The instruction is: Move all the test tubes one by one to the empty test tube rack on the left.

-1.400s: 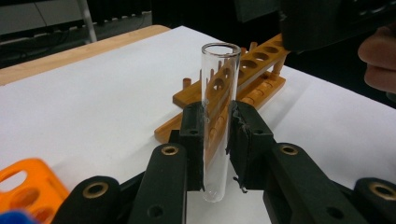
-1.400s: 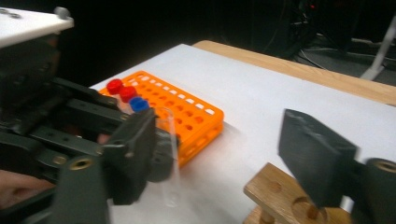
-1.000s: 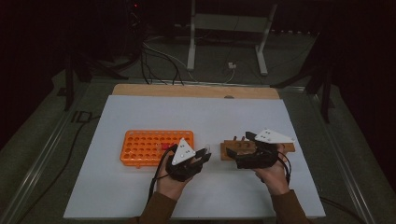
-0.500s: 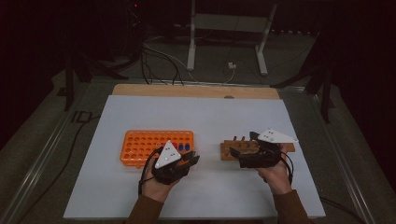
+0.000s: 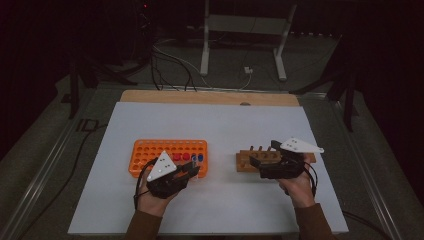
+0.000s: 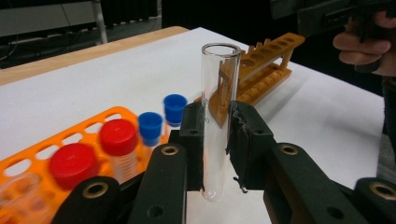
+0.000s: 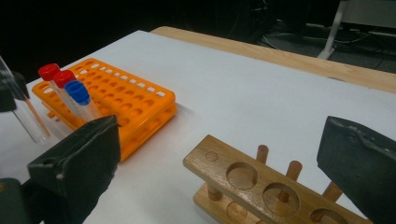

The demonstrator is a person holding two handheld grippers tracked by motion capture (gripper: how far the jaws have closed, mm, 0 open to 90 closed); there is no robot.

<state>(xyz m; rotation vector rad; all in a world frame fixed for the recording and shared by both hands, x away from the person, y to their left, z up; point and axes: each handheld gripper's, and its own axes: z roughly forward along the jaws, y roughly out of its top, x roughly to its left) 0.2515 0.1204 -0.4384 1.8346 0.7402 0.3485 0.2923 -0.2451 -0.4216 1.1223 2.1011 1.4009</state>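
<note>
Since a second ago the left gripper (image 5: 192, 170) has slid leftward across the lower middle of the high view, away from the wooden rack (image 5: 250, 161) and toward the near edge of the orange rack (image 5: 145, 150); the right gripper (image 5: 256, 161) has hardly shifted and sits at the wooden rack, right of centre. I read this as a transfer under way: an empty glass tube (image 6: 217, 116) is being carried from one rack toward the other, most likely to be set into an orange slot, though it is not yet over any hole. In the left gripper view the tube stands upright in the centre of the frame, pinched between the two black pads (image 6: 243, 140) about halfway down its length, its open mouth well above them and its rounded bottom just below, clear of the white table (image 6: 116, 70). So the left jaws are closed on the tube. To its left in that frame stand two blue-capped tubes (image 6: 150, 126) and two red-capped tubes (image 6: 116, 140) already seated in the orange rack. In the right gripper view the right jaws stand wide apart at the lower corners with nothing between them, the wooden rack's round holes lying just ahead at lower right, and the carried tube shows at the far left edge.
</note>
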